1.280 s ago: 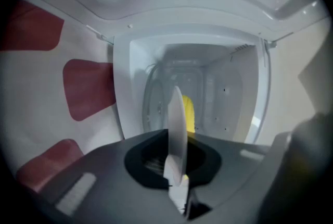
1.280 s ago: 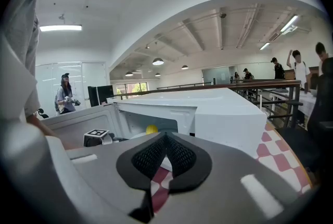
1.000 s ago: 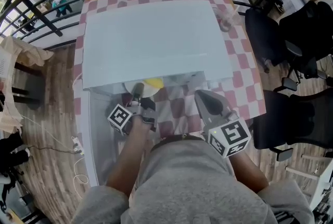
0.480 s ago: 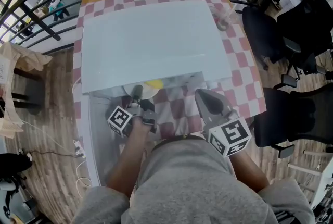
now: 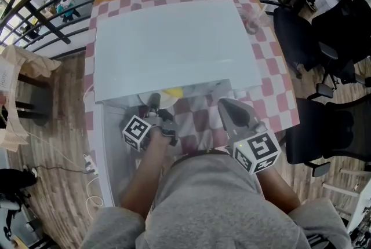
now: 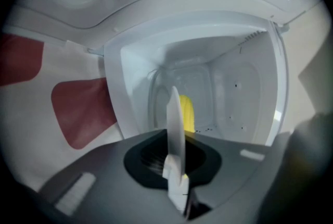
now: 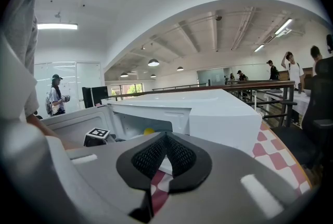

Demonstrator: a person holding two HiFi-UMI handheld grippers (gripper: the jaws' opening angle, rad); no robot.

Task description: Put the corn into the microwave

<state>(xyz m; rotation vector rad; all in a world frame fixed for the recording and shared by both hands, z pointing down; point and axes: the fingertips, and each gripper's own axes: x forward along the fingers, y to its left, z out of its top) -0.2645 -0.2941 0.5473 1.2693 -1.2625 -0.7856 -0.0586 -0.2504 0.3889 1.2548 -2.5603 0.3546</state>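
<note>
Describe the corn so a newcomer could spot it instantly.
Find the big white microwave on the red-and-white checked tablecloth. Look into its open front: the corn sits on a thin white plate there. It is the only yellow thing among white walls.

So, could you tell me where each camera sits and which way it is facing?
Head view: on the person's head, looking steeply down on the microwave; torso, forearms, left gripper and right gripper show.
Left gripper view: rides the left gripper, facing into the open cavity; its jaws clamp the plate, corn beyond.
Right gripper view: rides the right gripper, facing the microwave's front; its closed, empty jaws show.
Shared: all three see the corn.
</note>
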